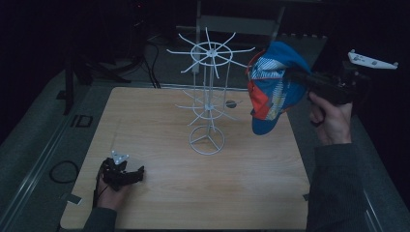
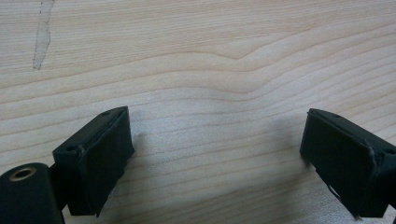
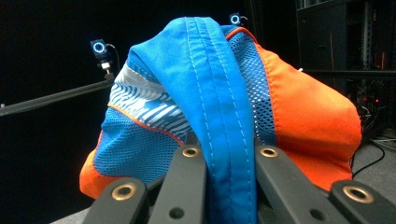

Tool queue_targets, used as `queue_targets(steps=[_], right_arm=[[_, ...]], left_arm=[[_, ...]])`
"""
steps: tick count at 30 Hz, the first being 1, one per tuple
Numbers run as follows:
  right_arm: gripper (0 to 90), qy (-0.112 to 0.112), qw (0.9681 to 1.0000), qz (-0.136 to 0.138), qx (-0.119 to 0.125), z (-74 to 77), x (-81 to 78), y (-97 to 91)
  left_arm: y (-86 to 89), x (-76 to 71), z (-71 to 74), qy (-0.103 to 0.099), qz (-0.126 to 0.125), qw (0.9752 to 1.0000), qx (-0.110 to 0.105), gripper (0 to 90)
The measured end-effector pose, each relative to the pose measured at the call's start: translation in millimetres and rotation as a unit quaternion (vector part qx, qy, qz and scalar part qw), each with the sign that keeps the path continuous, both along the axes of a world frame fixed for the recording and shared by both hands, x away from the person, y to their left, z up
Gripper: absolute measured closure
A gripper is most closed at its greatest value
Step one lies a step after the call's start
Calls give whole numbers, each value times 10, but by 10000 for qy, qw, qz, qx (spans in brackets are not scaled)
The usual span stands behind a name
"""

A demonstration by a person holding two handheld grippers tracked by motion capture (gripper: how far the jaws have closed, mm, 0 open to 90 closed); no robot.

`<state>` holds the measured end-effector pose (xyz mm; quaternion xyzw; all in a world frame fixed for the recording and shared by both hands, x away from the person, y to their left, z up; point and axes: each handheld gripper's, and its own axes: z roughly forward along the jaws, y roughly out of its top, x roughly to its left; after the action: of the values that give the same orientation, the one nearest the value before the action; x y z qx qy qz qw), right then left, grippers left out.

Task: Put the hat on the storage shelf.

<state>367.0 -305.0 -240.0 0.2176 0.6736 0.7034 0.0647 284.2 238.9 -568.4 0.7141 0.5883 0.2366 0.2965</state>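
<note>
A blue, orange and white cap (image 1: 270,87) hangs in the air at the right, beside the top ring of a white wire rack (image 1: 209,96). My right gripper (image 1: 295,75) is shut on the cap's blue brim, held level and pointing left toward the rack. In the right gripper view the cap (image 3: 224,107) bulges above the two black jaws, which pinch its stitched blue strip. My left gripper (image 1: 138,174) rests on the wooden table (image 1: 159,121) at the front left. The left gripper view shows that gripper (image 2: 217,149) open over bare wood, nothing between its pads.
The rack stands on a ring base near the table's middle, with thin arms sticking out at two levels. A small dark disc (image 1: 231,103) lies on the table behind it. Cables (image 1: 150,67) and dark equipment sit beyond the table's far edge.
</note>
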Motion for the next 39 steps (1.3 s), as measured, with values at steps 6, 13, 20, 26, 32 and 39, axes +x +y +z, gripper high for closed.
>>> queue_targets(steps=[6, 13, 20, 26, 32, 39], right_arm=[[874, 243, 9989, -168, -370, -120, 123, 89], [834, 614, 9948, -276, -763, -342, 254, 146], [698, 930, 9858, -428, -1329, -508, 320, 230], [495, 913, 9772, -587, -1822, -531, 291, 282], [384, 892, 9675, -775, -2238, -613, 257, 304], [292, 875, 9662, -878, -2262, -665, 209, 244]], left_arm=[[0, 0, 1, 3, -2, 10000, 3, 97], [2, -1, 2, 17, -13, 10000, 13, 97], [2, 0, 2, 9, -8, 10000, 15, 97], [3, 0, 1, 6, -9, 10000, 16, 97], [3, 0, 2, 9, -11, 10000, 17, 97], [2, 0, 2, 8, -9, 10000, 16, 97]])
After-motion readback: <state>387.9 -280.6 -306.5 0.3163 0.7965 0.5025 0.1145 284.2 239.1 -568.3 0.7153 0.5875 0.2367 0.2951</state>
